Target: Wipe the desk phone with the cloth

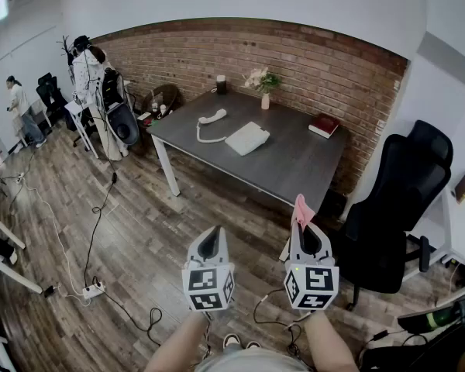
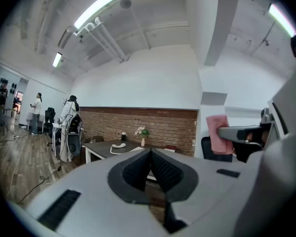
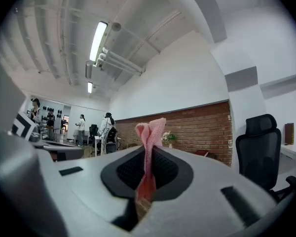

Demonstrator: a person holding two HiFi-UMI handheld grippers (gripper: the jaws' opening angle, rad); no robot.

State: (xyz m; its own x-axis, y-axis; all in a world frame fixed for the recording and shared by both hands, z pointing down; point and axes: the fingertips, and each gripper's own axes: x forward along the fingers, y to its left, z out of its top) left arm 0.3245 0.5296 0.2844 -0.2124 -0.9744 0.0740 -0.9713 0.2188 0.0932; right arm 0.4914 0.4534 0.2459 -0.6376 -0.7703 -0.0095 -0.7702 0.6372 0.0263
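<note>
Left gripper (image 1: 211, 242): grey two-jaw tool with a marker cube, held over the floor and pointing toward the table. Its own view (image 2: 149, 154) shows the ribbed pads pressed together with nothing between them.
Right gripper (image 1: 304, 235): matching grey tool, just beside the left one at about the same height. Its jaws (image 3: 148, 159) are pinching the cloth.
Pink knitted cloth (image 1: 301, 208): bunched into a narrow fold that stands up past the jaw tips (image 3: 150, 132). A lower end hangs behind the pads. It also shows from the left gripper view (image 2: 216, 132).
Flat white desk phone (image 1: 247, 138): lies near the middle of the dark grey rectangular table (image 1: 294, 169), well apart from both grippers.
White handset (image 1: 211, 117): off the base and lying on the tabletop to its left, with its cord running between the two.
Other items on table: a red book (image 1: 323, 125) toward the right rear corner; a small vase of pale flowers (image 1: 263, 82) and a dark cylindrical cup (image 1: 222, 84) at the rear edge.
Surroundings: red brick wall (image 1: 325, 68) behind the table, black high-backed office chair (image 1: 403, 200) at the table's right, wood plank floor (image 1: 139, 239) with a white power strip (image 1: 93, 289) and trailing cables.
Persons: one stands at far left (image 1: 19, 107).
</note>
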